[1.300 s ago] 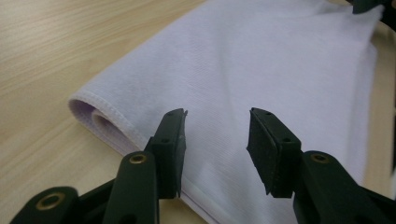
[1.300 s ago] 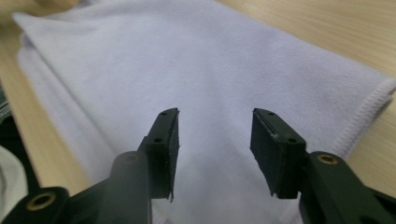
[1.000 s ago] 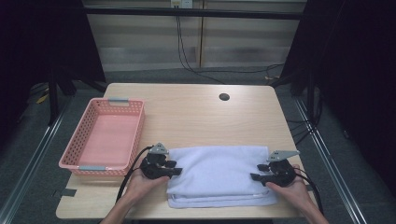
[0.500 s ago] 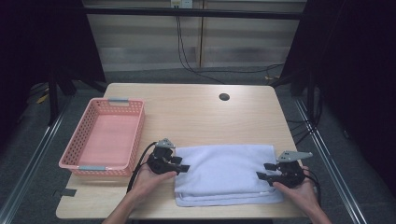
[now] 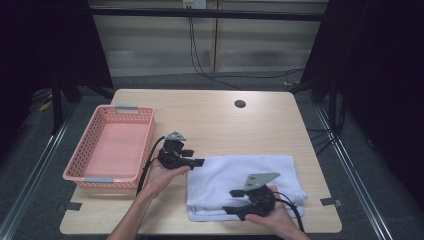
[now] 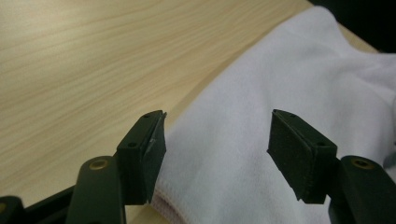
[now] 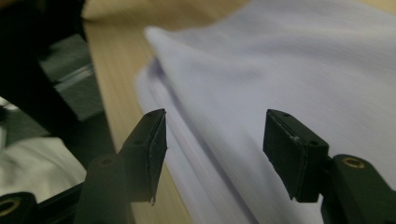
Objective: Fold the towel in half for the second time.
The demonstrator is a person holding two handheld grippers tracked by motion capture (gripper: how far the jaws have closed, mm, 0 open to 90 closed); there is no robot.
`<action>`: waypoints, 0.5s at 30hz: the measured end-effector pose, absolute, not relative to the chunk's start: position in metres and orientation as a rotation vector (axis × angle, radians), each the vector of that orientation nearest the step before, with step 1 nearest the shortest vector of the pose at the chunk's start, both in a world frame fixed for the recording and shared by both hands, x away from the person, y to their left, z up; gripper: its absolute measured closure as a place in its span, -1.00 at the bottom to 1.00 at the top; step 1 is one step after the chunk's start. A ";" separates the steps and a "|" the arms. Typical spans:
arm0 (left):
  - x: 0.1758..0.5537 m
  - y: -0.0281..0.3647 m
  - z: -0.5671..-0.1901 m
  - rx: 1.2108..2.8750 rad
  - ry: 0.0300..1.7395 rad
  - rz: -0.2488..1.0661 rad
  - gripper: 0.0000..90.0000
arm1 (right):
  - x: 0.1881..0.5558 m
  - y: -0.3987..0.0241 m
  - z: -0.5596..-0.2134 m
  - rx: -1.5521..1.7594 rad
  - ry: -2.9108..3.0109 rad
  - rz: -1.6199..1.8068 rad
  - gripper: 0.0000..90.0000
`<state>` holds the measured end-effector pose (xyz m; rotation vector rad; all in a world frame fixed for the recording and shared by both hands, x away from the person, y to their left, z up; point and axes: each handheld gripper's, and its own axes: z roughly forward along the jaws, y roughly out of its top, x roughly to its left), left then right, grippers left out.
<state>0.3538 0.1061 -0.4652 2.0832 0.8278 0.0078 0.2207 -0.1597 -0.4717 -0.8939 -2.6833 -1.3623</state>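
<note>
The right gripper (image 5: 234, 201) is being held nearest the table's front edge, at about the 5 o'clock position of the table (image 5: 210, 115), over the near fold of the folded white towel (image 5: 245, 180). Its jaws have just been opening and are standing well apart; in the right gripper view the stacked towel layers (image 7: 289, 70) are seen beyond the pads (image 7: 156, 149), with nothing pressed between them. The gripper is judged to be placed low at the front edge so that the folded layers can be reached from the side.

The left gripper (image 5: 197, 162) is being held just beyond, at the towel's far-left corner, toward 7 o'clock of the table centre. Its jaws have likewise just been opening and are parted widely; in the left gripper view the towel's hemmed edge (image 6: 261, 140) is lying under and between the pads (image 6: 154, 154), untouched. Nothing is being gripped by either tool, so the cloth is judged to be released and lying flat in its folded state.

The towel is resting on the front-right part of the table, clear of the edge.

Farther off, at 9 o'clock, a pink plastic basket (image 5: 80, 170) is standing just beside the left hand (image 5: 162, 175); no article is being carried in it. At 12 o'clock a round cable hole (image 5: 240, 104) is set in the tabletop. No obstruction is lying between towel and basket.
</note>
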 end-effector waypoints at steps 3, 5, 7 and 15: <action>0.356 0.111 -0.467 2.086 0.839 0.035 -0.21 | 0.229 -0.129 -0.472 -0.822 -2.707 -1.341 -0.12; 0.359 0.115 -0.470 2.074 0.870 0.044 -0.21 | 0.239 -0.104 -0.477 -0.772 -2.703 -1.338 -0.09; 0.362 0.117 -0.474 2.081 0.884 0.046 -0.22 | 0.242 -0.097 -0.479 -0.752 -2.694 -1.332 -0.07; 0.365 0.116 -0.481 2.102 0.906 0.050 -0.22 | 0.240 -0.075 -0.499 -0.675 -2.743 -1.278 -0.22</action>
